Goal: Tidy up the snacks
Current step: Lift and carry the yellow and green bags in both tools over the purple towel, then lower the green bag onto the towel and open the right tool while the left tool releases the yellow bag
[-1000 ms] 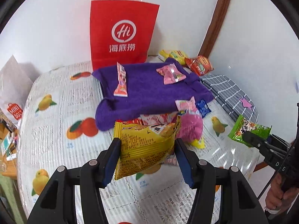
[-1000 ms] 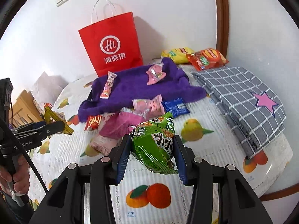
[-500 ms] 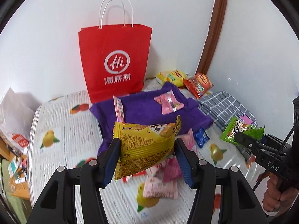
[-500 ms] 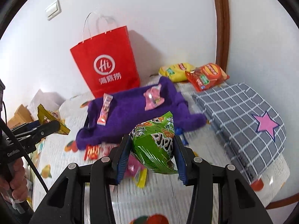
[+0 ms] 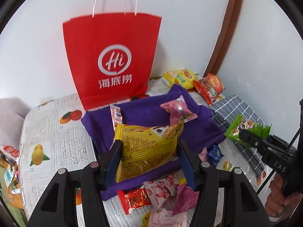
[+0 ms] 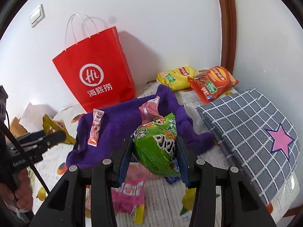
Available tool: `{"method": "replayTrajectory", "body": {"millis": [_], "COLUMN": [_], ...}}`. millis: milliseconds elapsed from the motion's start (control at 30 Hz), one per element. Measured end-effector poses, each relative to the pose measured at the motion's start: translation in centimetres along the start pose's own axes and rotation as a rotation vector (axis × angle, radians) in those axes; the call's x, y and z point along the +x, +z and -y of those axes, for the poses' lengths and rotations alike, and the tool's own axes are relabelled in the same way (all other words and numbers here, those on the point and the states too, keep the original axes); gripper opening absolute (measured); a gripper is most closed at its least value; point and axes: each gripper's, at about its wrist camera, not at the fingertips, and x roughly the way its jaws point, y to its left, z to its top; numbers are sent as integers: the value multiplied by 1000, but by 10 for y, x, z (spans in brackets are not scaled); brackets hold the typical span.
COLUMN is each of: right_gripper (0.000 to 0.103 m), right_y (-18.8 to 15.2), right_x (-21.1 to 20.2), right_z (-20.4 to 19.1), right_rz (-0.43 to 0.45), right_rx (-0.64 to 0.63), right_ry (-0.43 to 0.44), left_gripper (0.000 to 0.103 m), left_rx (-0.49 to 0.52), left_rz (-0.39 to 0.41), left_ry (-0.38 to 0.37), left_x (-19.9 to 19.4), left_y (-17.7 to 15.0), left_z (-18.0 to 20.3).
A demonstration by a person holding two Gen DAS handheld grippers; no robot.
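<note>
Left gripper [image 5: 148,158] is clamped on a crinkly yellow foil snack packet [image 5: 147,147], held upright in the air above the near edge of the rumpled purple towel [image 5: 151,113]. Over on the other side, the right gripper [image 6: 154,159] pinches a shiny green plastic snack bag [image 6: 157,147] between its blue pads, also off the table, over the towel's front edge. On the towel lie a slim pink-and-white wrapped bar [image 6: 95,130] and a pink twisted candy wrapper [image 5: 178,109]. Below, loose pink and red sachets [image 5: 151,194] crowd the fruit-print tablecloth [image 5: 56,141]. Behind it all stands a tall red paper carrier bag [image 5: 113,60] against the wall, with yellow and orange crisp bags [image 6: 197,81] to its right and a folded grey checked cloth [image 6: 251,132] beside the towel.
</note>
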Motion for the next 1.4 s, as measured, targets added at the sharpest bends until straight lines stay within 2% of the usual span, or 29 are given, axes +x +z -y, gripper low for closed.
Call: {"method": "replayTrajectory", "body": {"millis": [67,500,733,967,1167,1400], "right_gripper": [45,45,45,45,45,45], "right_y": [3,10,12,8,0,-4], "right_x": [12,73,98,115,124,126], "right_z": [-1,-7,-3,-1,-4,3], "right_rz": [2,-37,-36,-29,-37,-39], "right_rx": [-3,37,62,81,40,48], "right_ry": [-1,13,35,55,-2,-6], "left_gripper": [56,56,56,56,56,57], "left_rx": [-10,-34,-42,-69,-84,-72], "left_rz": [-36,-91,-88,-103,-121,-121], "left_ry": [10,9,21,27,16,14], "left_x": [11,41,44,51,57,58], "left_y": [1,2,1,1,0,0], "left_z": [-5,-18,-23,-34,-37,-33]}}
